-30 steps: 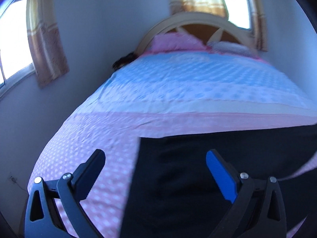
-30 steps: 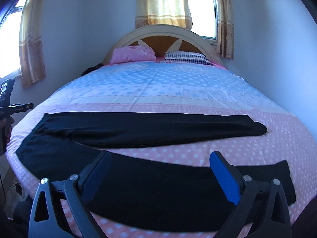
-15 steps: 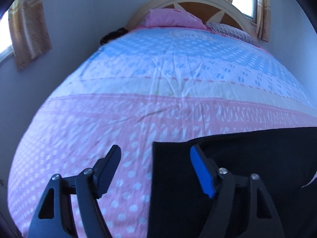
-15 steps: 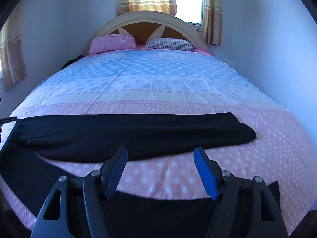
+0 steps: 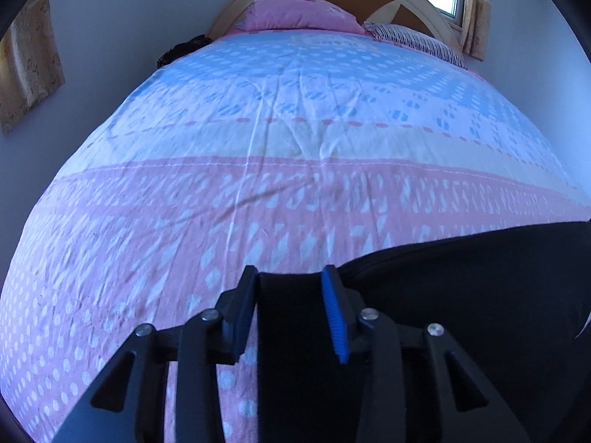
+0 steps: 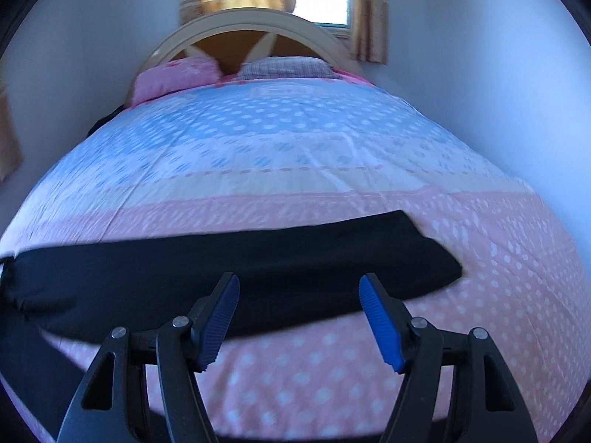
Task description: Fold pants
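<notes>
- The black pants (image 6: 229,269) lie spread across the bed (image 5: 258,155), on the pink band of the bedspread nearest the foot, well away from the pink pillow (image 5: 299,14) at the headboard.
- One leg stretches sideways across the bed in the right wrist view, its cuff end pointing away from the waist; the other leg lies closer to the foot of the bed, mostly below the frame.
- The left claw (image 5: 290,312) has its fingers partly drawn in, with the waist-end edge of the pants standing between them; whether the pads are biting the cloth cannot be told.
- The right claw (image 6: 299,317) is spread wide, low over the bare bedspread between the two legs, gripping nothing.
- The step in hand looks like taking hold of the near leg to lay it over the far one.
- To do it well, the left claw should pinch both layers at the waist corner, not just the top one.
- The right claw should take the near leg toward its cuff, so the cloth lifts evenly.
- Both should then carry it away from the foot of the bed together, matching the edges.
</notes>
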A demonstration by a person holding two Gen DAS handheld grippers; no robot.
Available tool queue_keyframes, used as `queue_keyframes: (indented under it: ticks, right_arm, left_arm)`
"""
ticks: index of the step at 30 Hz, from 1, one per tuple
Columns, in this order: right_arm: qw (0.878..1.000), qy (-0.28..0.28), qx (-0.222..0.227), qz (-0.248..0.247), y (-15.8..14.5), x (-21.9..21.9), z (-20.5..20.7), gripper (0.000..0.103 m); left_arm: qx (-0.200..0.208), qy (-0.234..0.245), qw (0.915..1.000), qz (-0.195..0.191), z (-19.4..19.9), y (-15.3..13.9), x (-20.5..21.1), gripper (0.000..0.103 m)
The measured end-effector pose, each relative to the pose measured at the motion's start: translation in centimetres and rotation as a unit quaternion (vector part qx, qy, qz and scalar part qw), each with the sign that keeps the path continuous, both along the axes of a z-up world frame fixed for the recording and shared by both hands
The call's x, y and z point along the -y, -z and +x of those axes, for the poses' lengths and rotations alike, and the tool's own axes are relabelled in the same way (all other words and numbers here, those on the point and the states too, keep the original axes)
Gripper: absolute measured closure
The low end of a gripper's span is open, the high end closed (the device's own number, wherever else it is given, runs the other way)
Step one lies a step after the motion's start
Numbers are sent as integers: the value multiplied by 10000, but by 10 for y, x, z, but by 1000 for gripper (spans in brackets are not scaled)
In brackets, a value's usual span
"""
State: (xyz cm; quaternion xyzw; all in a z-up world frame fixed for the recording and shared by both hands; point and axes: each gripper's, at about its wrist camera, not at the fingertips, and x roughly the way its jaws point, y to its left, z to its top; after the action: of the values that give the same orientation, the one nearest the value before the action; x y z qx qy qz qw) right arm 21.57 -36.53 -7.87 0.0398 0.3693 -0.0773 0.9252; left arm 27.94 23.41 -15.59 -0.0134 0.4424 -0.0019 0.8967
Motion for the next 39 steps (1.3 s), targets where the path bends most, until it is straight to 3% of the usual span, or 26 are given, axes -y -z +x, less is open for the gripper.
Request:
queue_keyframes:
  ticks: [5, 13, 19, 22, 27, 28, 29, 30, 34, 39]
  right_arm:
    - [9987, 485, -153, 103, 6, 46, 24, 37]
    - [9934, 1013, -362, 400, 16, 119, 68, 37]
    - [9892, 981, -674, 849, 34, 154, 105, 37]
    - [9876, 669, -816, 1166, 43, 154, 118, 37]
    - [9854, 442, -1184, 1137, 60, 143, 132, 38]
    - [9867, 423, -1180, 1033, 60, 140, 132, 55]
    - [9870, 405, -1188, 1006, 60, 140, 132, 82]
    - [9865, 394, -1178, 1069, 60, 140, 132, 88]
    - [9899, 345, -1021, 924, 48, 135, 121, 92]
    - [9945, 369, -473, 855, 15, 134, 92, 93]
  left_arm:
    - [2, 86, 9998, 189, -2, -2, 7, 78]
    - [-69, 146, 9991, 402, 8, -1, 12, 77]
    - [-195, 122, 9981, 572, 12, 0, 19, 76]
    - [-168, 206, 9964, 809, 14, 0, 25, 76]
    - [-132, 256, 9949, 969, 15, 1, 28, 76]
    - [-111, 267, 9949, 961, 14, 1, 27, 76]
    - [-117, 250, 9949, 968, 14, 1, 26, 81]
    - [-72, 316, 9954, 903, 13, 0, 26, 88]
    - [95, 260, 9977, 621, 8, -8, 20, 91]
    - [597, 154, 9978, 235, -9, -33, 8, 92]
